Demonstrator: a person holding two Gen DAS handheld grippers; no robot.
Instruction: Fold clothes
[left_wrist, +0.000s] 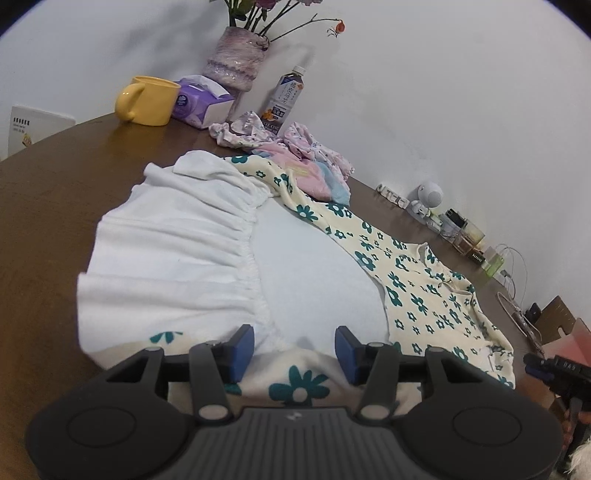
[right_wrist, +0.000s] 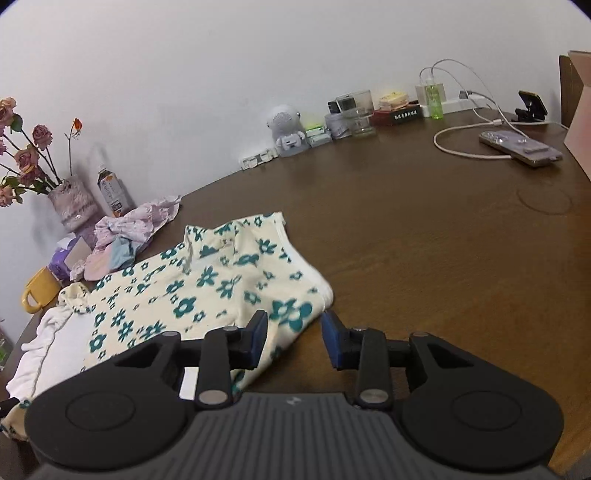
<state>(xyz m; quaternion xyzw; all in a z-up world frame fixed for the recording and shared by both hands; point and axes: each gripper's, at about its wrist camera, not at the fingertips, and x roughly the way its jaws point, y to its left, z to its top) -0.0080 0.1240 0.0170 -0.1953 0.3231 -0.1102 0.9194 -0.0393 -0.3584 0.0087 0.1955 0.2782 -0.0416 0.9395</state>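
A cream garment with teal flowers (left_wrist: 424, 291) lies spread on the brown table (left_wrist: 55, 206), its white inner lining and gathered waistband (left_wrist: 192, 240) turned up. My left gripper (left_wrist: 294, 352) hovers open over the near hem, nothing between its blue pads (left_wrist: 243, 350). In the right wrist view the same flowered garment (right_wrist: 207, 284) lies flat, and my right gripper (right_wrist: 293, 338) stands open at its lower right corner, the cloth edge reaching between the fingers without being pinched. The right gripper's tip (left_wrist: 554, 369) also shows at the left view's right edge.
A crumpled pile of pink and lilac clothes (left_wrist: 295, 155) lies behind the garment. By the wall stand a yellow mug (left_wrist: 147, 99), tissue pack (left_wrist: 199, 103), flower vase (left_wrist: 236, 62) and bottle (left_wrist: 284, 99). A phone with cable (right_wrist: 517, 147), jars and a small speaker (right_wrist: 286, 129) stand at the right.
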